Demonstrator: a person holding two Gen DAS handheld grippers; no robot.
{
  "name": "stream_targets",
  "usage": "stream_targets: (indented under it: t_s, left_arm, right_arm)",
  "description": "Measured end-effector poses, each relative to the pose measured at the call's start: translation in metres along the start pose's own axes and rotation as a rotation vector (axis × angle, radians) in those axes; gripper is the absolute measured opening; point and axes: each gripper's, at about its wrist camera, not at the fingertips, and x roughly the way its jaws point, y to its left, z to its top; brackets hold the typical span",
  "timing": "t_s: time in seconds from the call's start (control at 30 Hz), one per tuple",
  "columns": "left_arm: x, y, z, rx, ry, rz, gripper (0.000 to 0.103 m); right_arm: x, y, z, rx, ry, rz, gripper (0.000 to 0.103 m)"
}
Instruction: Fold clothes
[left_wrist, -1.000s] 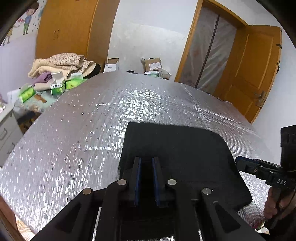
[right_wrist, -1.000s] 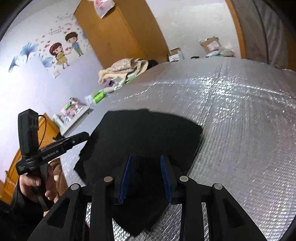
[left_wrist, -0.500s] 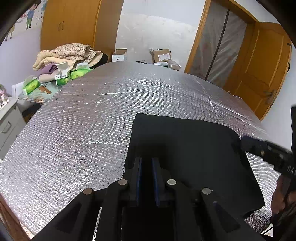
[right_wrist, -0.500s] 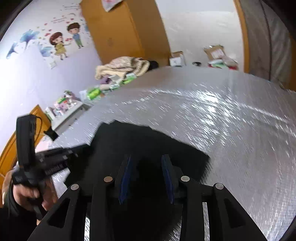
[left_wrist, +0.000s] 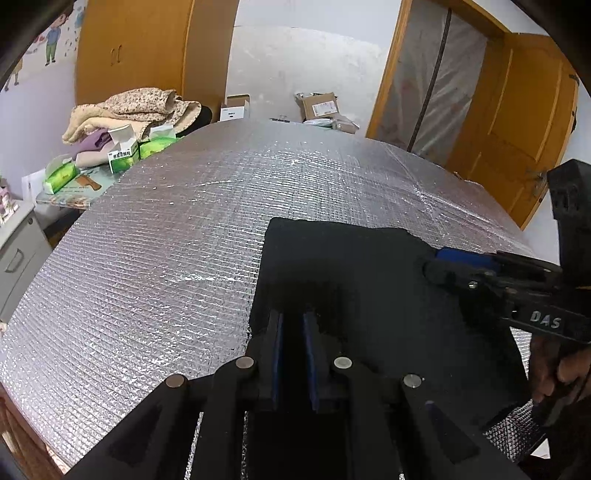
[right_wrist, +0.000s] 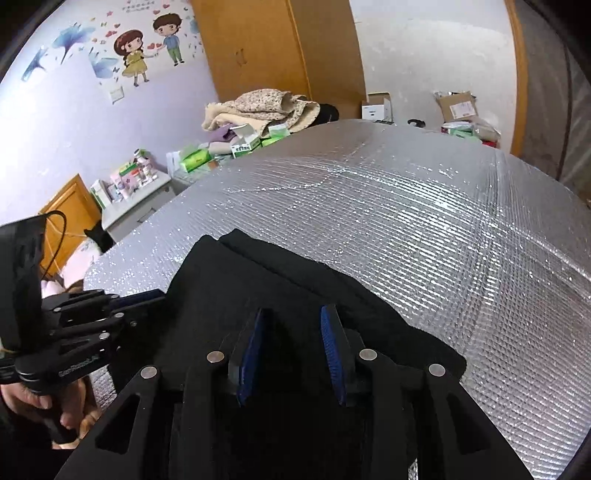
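Your black garment (left_wrist: 369, 295) sits lower centre on the foil-covered table (left_wrist: 166, 240), squarer than a second ago, so the fold's landed. Right gripper (right_wrist: 295, 347) slid further over it, jaws closing on nothing; left gripper (left_wrist: 293, 350) narrow, grip unclear.

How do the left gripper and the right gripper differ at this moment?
The left gripper has its jaws close together, with a narrow gap; the right gripper stands wider, its jaws closing. The right gripper reaches over the black garment from its right side, the left from the near edge. Both have blue pads and point down at the garment.
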Motion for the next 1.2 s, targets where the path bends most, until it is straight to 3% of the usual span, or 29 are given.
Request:
stream_targets:
  t_s: [0.53, 0.73, 1.2]
  left_arm:
    - [-0.012, 0.009, -0.004, -0.03, -0.009, 0.016, 0.012]
    - [-0.019, 0.017, -0.006, -0.07, -0.037, -0.009, 0.012]
    - [-0.021, 0.031, -0.025, -0.104, 0.007, -0.076, 0.013]
  right_arm:
    - [-0.046, -0.015, -0.029, 0.111, -0.047, 0.015, 0.034]
    - [-0.056, -0.019, -0.035, 0.129, -0.056, 0.002, 0.034]
    - [-0.068, -0.059, -0.056, 0.251, -0.052, -0.055, 0.034]
